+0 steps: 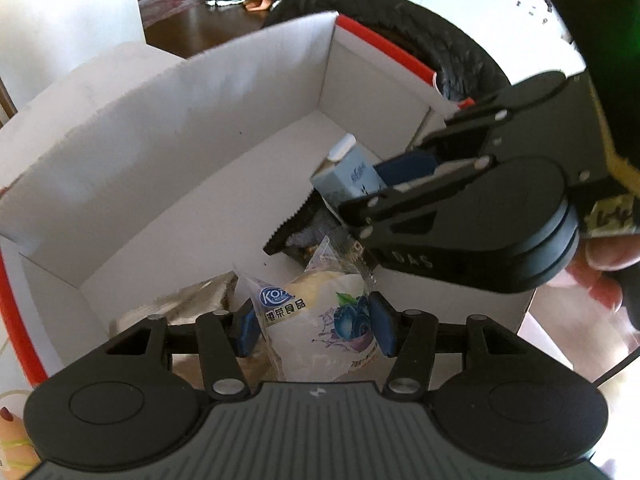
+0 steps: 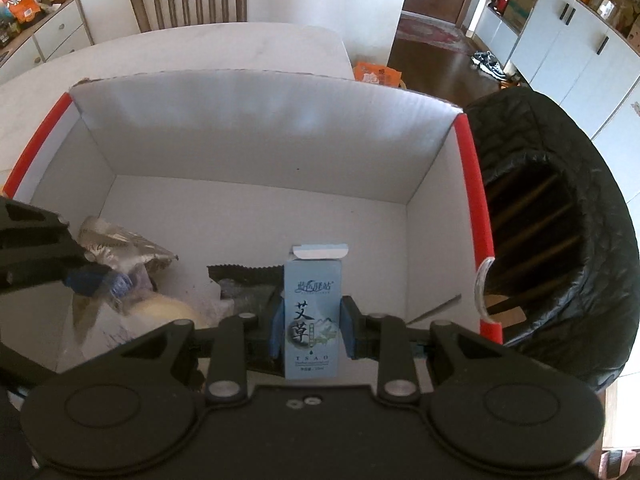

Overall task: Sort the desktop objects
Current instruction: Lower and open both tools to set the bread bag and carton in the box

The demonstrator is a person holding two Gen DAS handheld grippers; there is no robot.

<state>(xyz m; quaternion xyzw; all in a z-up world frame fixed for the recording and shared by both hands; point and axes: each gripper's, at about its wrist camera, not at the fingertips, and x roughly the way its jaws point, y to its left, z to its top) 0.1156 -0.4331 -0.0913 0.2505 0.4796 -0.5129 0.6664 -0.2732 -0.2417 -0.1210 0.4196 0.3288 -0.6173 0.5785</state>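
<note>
The left gripper (image 1: 316, 330) is nearest the lens, its jaws clenched on a clear bread packet (image 1: 320, 320) with a blueberry print; the packet's long axis runs away from the camera, sealed end pointing down into the box. The white cardboard box (image 2: 248, 128), red-edged, stands open on the counter (image 2: 224, 46), with a black quilted bin (image 2: 568, 208) just beside its right wall. The right gripper (image 2: 310, 330) has its jaws clenched on a pale blue carton (image 2: 313, 320), upright in its view, long axis vertical, open top flap pointing into the box. Below lie a silver wrapper (image 2: 120, 244) and a dark packet (image 2: 240, 276)
</note>
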